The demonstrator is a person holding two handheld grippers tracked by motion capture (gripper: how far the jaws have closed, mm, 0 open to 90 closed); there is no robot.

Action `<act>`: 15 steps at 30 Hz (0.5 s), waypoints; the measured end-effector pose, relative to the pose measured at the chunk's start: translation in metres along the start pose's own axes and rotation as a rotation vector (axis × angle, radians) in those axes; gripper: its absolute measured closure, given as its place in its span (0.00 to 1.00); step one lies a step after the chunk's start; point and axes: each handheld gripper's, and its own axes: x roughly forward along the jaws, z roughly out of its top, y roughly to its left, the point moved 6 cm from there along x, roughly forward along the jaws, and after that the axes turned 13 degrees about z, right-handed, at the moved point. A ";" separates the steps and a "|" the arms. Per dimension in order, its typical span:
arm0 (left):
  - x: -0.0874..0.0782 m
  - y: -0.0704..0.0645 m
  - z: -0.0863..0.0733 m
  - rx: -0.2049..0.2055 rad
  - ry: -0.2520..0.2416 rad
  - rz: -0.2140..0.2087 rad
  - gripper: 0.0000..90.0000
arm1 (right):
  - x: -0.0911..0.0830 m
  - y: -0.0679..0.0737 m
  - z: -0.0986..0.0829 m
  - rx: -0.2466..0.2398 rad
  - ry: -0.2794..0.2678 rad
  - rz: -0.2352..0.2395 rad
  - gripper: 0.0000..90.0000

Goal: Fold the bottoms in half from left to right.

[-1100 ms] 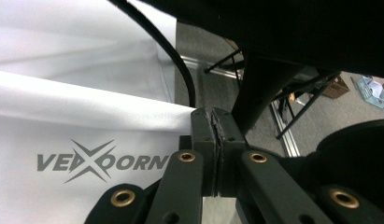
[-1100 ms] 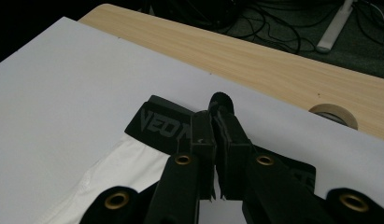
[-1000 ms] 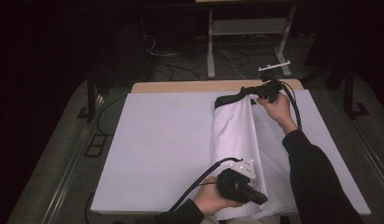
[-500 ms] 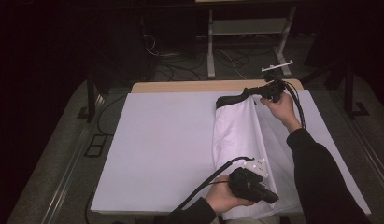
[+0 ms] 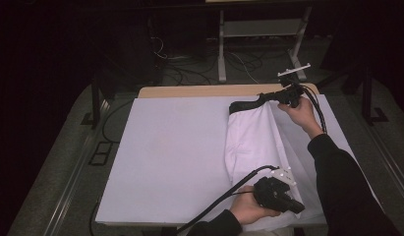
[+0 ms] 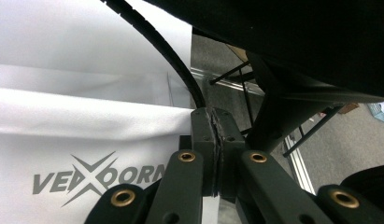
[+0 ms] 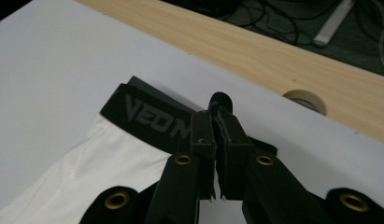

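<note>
A white garment (image 5: pixel 253 142) with a black waistband (image 5: pixel 244 104) lies lengthwise on the right half of the white-covered table (image 5: pixel 175 147). At the far end my right gripper (image 5: pixel 266 97) is shut on the waistband (image 7: pixel 147 119), which carries grey lettering; its jaws (image 7: pixel 216 133) meet over the band. At the near edge my left gripper (image 5: pixel 298 207) is shut on the garment's lower end. In the left gripper view the jaws (image 6: pixel 216 140) are pressed together against white cloth (image 6: pixel 77 135) printed with a grey logo. A dark sleeve fills the top of that view.
The bare wooden tabletop (image 5: pixel 189 91) shows as a strip along the far edge, with a round cable hole (image 7: pixel 304 99). Beyond it on the dark floor are cables and a metal stand (image 5: pixel 221 49). The white cover's left half (image 5: pixel 155 162) is bare.
My left gripper has moved to the right along the near edge, drawing the garment's lower end with it. The right gripper has stayed at the waistband.
</note>
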 end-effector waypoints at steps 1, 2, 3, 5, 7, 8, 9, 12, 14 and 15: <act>0.003 0.000 0.000 -0.001 0.003 0.002 0.97 | 0.000 0.000 0.000 0.000 0.000 0.000 0.94; 0.005 0.000 0.000 -0.005 0.005 0.002 0.97 | 0.001 -0.001 -0.001 -0.017 0.017 -0.006 0.94; 0.008 0.000 0.000 -0.007 0.010 0.003 0.97 | 0.001 -0.002 -0.001 -0.027 0.020 -0.006 0.94; 0.013 0.001 0.001 -0.010 0.015 0.005 0.97 | 0.001 -0.003 -0.001 -0.036 0.020 -0.006 0.94; 0.017 0.002 0.003 -0.024 0.010 0.007 0.97 | 0.001 -0.005 -0.001 -0.042 0.020 -0.001 0.94; 0.020 0.003 0.004 -0.030 0.007 0.009 0.97 | 0.002 -0.006 -0.001 -0.041 0.020 0.002 0.94; 0.022 0.004 0.005 -0.033 0.007 0.010 0.97 | 0.002 -0.007 -0.002 -0.045 0.022 -0.001 0.94; 0.025 0.004 0.006 -0.042 0.006 0.007 0.97 | 0.002 -0.009 -0.003 -0.045 0.024 -0.004 0.94; 0.029 0.005 0.008 -0.042 0.007 0.007 0.97 | 0.001 -0.009 -0.003 -0.041 0.021 -0.003 0.94; 0.031 0.005 0.008 -0.044 0.008 0.008 0.97 | 0.000 -0.009 -0.003 -0.045 0.020 -0.003 0.94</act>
